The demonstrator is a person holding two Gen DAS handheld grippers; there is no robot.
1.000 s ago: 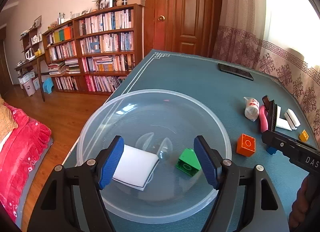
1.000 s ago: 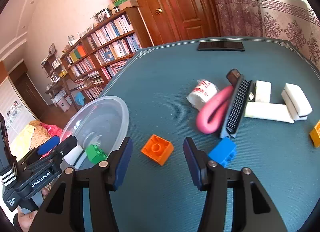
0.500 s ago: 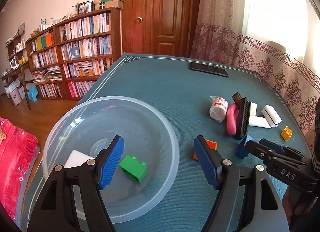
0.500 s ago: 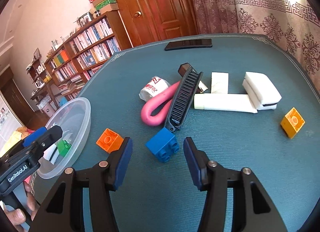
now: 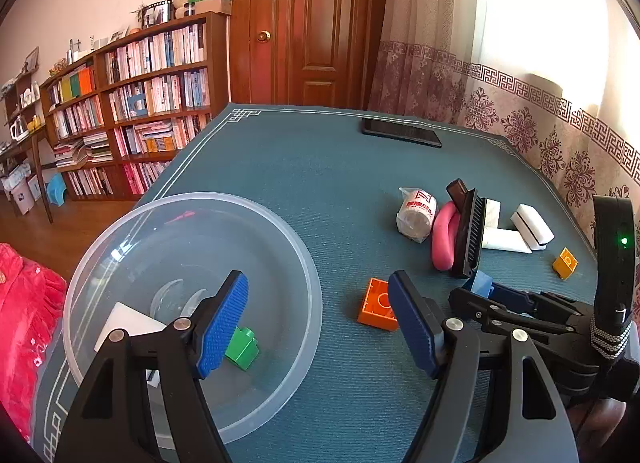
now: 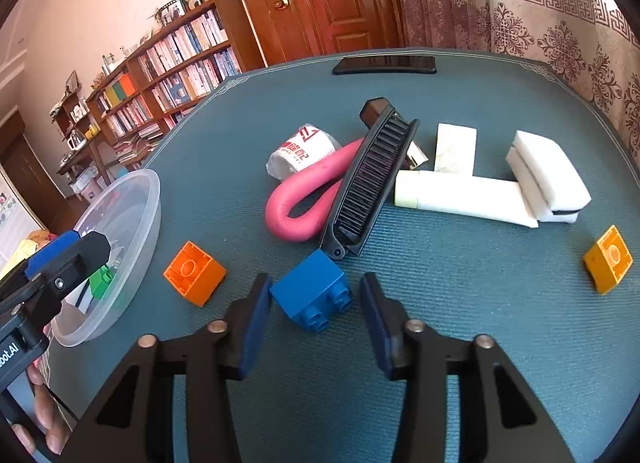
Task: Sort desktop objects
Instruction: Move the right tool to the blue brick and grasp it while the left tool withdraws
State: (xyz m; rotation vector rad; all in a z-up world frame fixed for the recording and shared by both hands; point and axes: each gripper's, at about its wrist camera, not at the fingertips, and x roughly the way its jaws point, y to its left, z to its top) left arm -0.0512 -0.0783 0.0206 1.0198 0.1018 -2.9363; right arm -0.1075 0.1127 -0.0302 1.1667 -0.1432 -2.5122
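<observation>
On the ribbed teal surface (image 6: 460, 283) sits a clear round plastic bowl (image 5: 280, 247) holding a studded green brick (image 5: 242, 345) and a white slab. Over it the left gripper (image 5: 318, 323) tilts down, spread wide and empty. Right gripper (image 6: 316, 313), angled down, has just been closing around a glossy blue brick (image 6: 312, 289), pads not yet touching.

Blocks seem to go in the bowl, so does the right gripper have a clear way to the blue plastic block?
Probably yes: the right gripper already straddles the blue plastic block, its jaws just closing. The black comb touches only the block's far corner.
</observation>
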